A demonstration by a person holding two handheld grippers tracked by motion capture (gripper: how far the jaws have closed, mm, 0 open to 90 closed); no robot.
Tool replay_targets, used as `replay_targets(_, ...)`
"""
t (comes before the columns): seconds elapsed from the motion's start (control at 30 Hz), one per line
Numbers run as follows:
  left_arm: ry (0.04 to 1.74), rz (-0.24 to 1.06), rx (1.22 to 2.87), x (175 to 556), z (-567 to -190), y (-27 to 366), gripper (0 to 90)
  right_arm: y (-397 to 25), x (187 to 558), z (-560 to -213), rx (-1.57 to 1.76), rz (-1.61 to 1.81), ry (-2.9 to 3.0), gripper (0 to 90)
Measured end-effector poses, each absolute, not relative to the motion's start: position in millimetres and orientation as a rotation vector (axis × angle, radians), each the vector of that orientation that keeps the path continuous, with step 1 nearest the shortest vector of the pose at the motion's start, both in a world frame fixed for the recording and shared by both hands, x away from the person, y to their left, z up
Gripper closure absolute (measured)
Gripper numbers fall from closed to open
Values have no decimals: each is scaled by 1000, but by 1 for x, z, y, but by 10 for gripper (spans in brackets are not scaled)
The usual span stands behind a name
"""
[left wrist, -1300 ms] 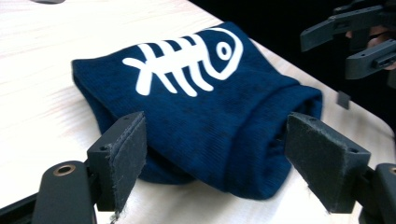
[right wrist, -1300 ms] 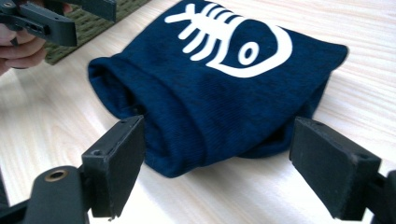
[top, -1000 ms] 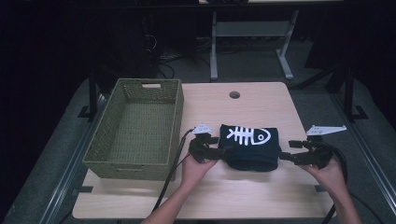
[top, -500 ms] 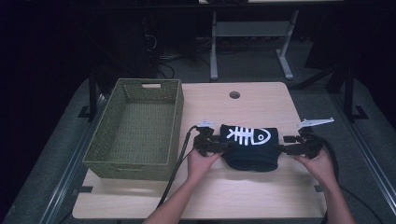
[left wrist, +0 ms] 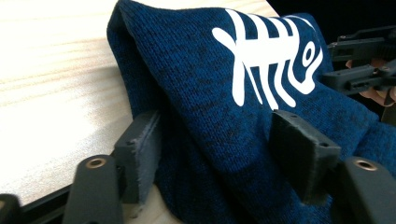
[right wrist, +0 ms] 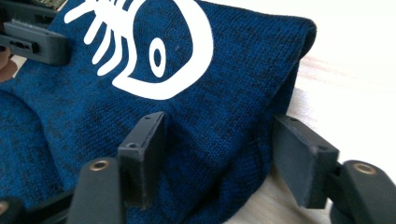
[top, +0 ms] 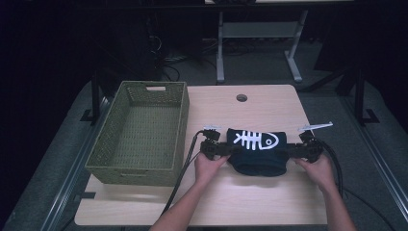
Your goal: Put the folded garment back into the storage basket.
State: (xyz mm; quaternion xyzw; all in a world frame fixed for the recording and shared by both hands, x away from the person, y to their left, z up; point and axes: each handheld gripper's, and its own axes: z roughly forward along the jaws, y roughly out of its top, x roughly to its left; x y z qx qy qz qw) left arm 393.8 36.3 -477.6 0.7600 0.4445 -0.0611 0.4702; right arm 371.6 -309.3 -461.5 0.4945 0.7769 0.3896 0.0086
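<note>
A folded dark blue knit garment [top: 257, 151] with a white fish skeleton print lies on the wooden table [top: 260, 202], right of the basket. My left gripper [top: 222, 149] is at its left end, and my right gripper [top: 294, 152] is at its right end. In the left gripper view the jaws of the left gripper [left wrist: 219, 154] stand open, straddling the garment's [left wrist: 196, 84] folded edge. In the right gripper view the right gripper [right wrist: 224, 149] is likewise open around the garment's [right wrist: 224, 79] other end, with its right pad [right wrist: 303, 158] off the cloth.
An empty green woven basket [top: 139, 132] stands at the table's left, close to the left gripper. A round cable hole [top: 241, 97] sits near the far edge. Black cables [top: 185, 163] trail off the front. Desk legs and dark floor lie beyond.
Both grippers have moved inward from beside the garment. Their open jaws now reach over its two ends. The garment has stayed in place.
</note>
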Motion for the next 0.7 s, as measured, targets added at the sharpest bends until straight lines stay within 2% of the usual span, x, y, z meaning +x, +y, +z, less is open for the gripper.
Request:
replay_targets(0.13, 1103, -162, 1846, 393, -479, 39, 432, -310, 371, -463, 1572, 1212, 2411, 442)
replay_targets(0.3, 1116, -159, 1839, 391, -479, 40, 463, -308, 369, -464, 1578, 1197, 2417, 498)
replay_targets(0.53, 1123, -115, 1856, 389, -477, 39, 421, -308, 369, -465, 1602, 1187, 2411, 513)
replay_targets(0.6, 1132, -86, 1861, 387, -476, 38, 389, -309, 369, -465, 1617, 1172, 2399, 459)
replay_targets(0.67, 1146, -47, 1883, 386, -476, 38, 298, -309, 370, -466, 1633, 1161, 2401, 444)
replay_targets(0.7, 1146, -69, 1875, 386, -476, 38, 313, -310, 369, -466, 1641, 1164, 2397, 443)
